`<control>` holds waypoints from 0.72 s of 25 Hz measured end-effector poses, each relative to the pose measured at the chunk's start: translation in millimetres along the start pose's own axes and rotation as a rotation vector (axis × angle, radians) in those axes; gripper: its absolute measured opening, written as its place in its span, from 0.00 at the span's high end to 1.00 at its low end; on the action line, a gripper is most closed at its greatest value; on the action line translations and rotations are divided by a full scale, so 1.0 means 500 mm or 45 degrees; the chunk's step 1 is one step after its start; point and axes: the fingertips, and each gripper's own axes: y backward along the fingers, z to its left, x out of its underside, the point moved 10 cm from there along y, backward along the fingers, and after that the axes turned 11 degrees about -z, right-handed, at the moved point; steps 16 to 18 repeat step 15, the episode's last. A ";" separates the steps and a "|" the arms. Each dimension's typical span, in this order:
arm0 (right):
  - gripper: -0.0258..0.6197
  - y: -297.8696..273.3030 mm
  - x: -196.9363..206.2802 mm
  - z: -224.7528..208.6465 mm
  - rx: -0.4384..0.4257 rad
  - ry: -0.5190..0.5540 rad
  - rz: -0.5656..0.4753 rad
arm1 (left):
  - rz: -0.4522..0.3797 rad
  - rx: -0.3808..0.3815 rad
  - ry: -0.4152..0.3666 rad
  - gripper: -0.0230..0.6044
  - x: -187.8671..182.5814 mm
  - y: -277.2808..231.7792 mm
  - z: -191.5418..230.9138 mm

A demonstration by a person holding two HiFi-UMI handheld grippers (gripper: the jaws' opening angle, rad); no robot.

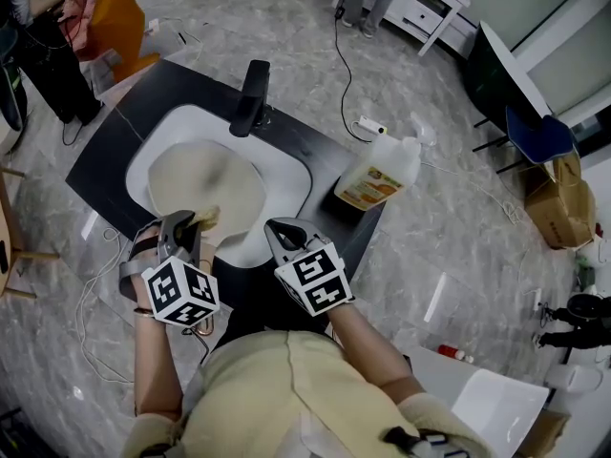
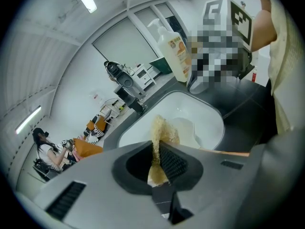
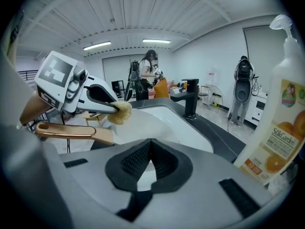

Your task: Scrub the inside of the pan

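left tool (image 1: pixel 191 225) pinches a sponge (image 1: pixel 207 218) just over the pan (image 1: pixel 200 179) in the sink (image 1: pixel 286 175), poised to scrub; right tool (image 1: pixel 279 232), jaws together and empty, hangs nearby.

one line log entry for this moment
left gripper shut on sponge | right gripper shut, empty | pan in sink | sponge over pan

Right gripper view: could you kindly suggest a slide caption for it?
Right gripper shut and empty; left gripper holds a sponge over the pan in the sink, detergent bottle beside.
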 end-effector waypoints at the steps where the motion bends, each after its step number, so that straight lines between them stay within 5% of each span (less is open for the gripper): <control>1: 0.94 0.000 -0.001 0.000 -0.001 -0.002 0.000 | 0.002 -0.001 0.003 0.90 0.000 0.000 0.001; 18: 0.94 -0.011 0.006 -0.005 -0.012 -0.050 0.008 | 0.009 -0.006 0.046 0.90 0.005 -0.011 0.011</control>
